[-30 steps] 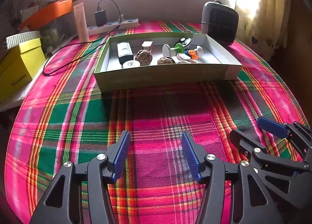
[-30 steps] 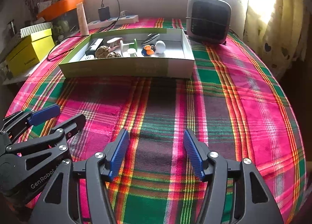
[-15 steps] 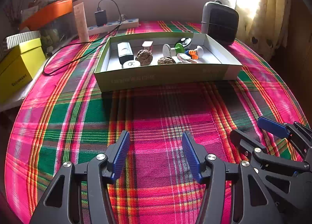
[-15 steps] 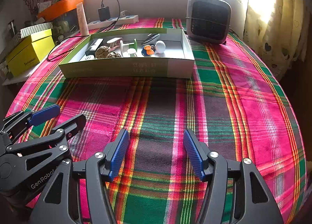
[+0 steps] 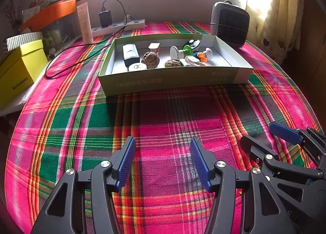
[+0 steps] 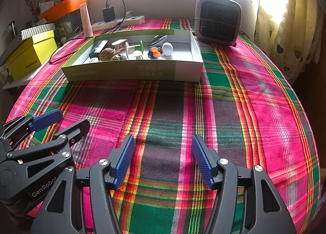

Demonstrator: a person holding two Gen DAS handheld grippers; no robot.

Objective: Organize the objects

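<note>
A shallow green and white cardboard box (image 5: 175,82) (image 6: 132,71) sits on the plaid tablecloth toward the far side. Inside lie several small items: a black and grey device (image 5: 131,55), two brown walnuts (image 5: 150,60), a white and green spool (image 5: 181,51), an orange and blue toy (image 6: 153,52) and a white ball (image 6: 167,48). My left gripper (image 5: 163,160) hovers low over the cloth near the front, open and empty. My right gripper (image 6: 163,159) is beside it on the right, also open and empty. Both are well short of the box.
A small grey heater (image 6: 217,21) stands behind the box's right end. A power strip with a black charger (image 5: 118,26) and cable, a white tube (image 5: 85,23), a yellow box (image 5: 18,71) and an orange bin (image 5: 49,15) line the far left.
Both views have shifted very slightly; the grippers stay open and side by side, and the box's contents have not moved.
</note>
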